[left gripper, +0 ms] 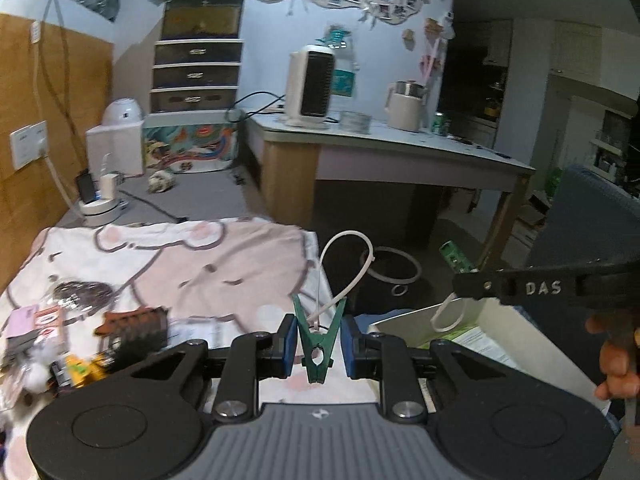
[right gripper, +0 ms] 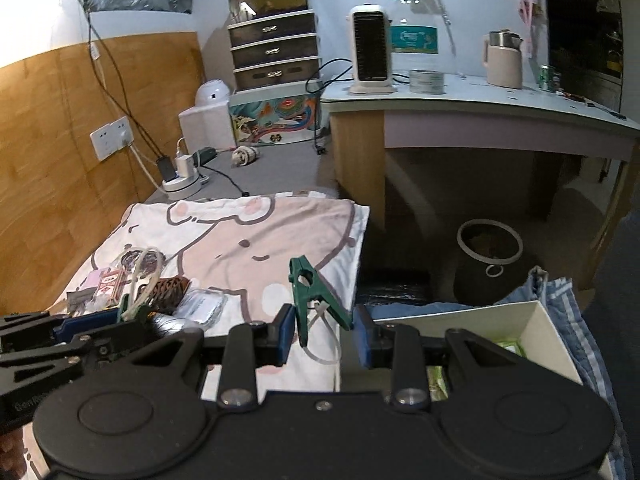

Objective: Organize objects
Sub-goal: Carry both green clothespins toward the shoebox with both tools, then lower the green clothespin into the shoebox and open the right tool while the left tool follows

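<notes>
Gripping a green clothes peg (left gripper: 319, 340) between its blue pads, the left hand-held gripper (left gripper: 319, 346) hangs over the near edge of a bed; the peg's tips pinch a looped white cable tie (left gripper: 347, 264). Just right of it lies an open white box (left gripper: 532, 344) with a printed sheet inside, its text too small to read. The right hand-held gripper (right gripper: 323, 330) is likewise closed on a second green peg (right gripper: 314, 292), tilted, with a thin white tie (right gripper: 322, 354) hanging from it. Seen from the left wrist, that gripper's black arm bears the raised letters "DAS", with a person's fingers (left gripper: 616, 364) beside it. Left of both, on the pink cartoon blanket (right gripper: 256, 236), sits a clutter of small things: a red-and-white carton (right gripper: 110, 282), a foil packet (right gripper: 202, 306), a brown woven item (right gripper: 172, 288). Farther off, below the bed's right side, stands a dark bin (right gripper: 490, 256). Beyond it a counter (right gripper: 480, 104) carries a white heater (right gripper: 369, 50), a kettle (right gripper: 503, 60) and a water jug (right gripper: 414, 32) whose label is unreadable
</notes>
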A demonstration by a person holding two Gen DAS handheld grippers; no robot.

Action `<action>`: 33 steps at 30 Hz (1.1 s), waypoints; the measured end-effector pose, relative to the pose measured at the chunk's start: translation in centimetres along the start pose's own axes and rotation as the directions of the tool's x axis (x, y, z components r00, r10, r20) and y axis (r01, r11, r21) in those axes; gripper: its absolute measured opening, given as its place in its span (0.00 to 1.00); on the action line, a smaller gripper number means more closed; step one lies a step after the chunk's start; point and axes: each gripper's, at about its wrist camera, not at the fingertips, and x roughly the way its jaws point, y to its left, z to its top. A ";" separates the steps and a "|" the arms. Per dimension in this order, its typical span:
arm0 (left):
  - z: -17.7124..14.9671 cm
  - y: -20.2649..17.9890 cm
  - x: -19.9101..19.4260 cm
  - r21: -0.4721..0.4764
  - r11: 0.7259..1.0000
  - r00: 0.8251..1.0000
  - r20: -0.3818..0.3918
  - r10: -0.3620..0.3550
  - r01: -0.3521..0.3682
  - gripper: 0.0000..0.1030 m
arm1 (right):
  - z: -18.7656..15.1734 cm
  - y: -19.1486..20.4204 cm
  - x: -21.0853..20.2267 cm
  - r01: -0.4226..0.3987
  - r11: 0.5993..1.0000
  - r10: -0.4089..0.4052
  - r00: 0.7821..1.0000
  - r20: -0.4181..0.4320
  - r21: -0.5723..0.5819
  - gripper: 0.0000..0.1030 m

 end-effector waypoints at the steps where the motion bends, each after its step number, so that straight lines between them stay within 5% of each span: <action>1: 0.1 -0.5 0.3 0.004 1.000 1.000 0.000 -0.005 0.005 0.24 | 0.0 -0.2 -0.1 0.003 1.000 -0.003 1.000 0.001 0.003 0.31; 17: 1.2 -6.0 4.9 0.028 0.997 0.996 -0.054 -0.075 0.076 0.24 | -0.6 -6.3 0.9 0.069 0.994 -0.066 0.997 -0.034 0.087 0.31; 33: 1.6 -6.8 8.3 0.014 0.997 0.995 -0.065 -0.076 0.077 0.24 | -3.6 -9.5 7.5 0.030 0.960 0.012 0.989 -0.148 0.278 0.31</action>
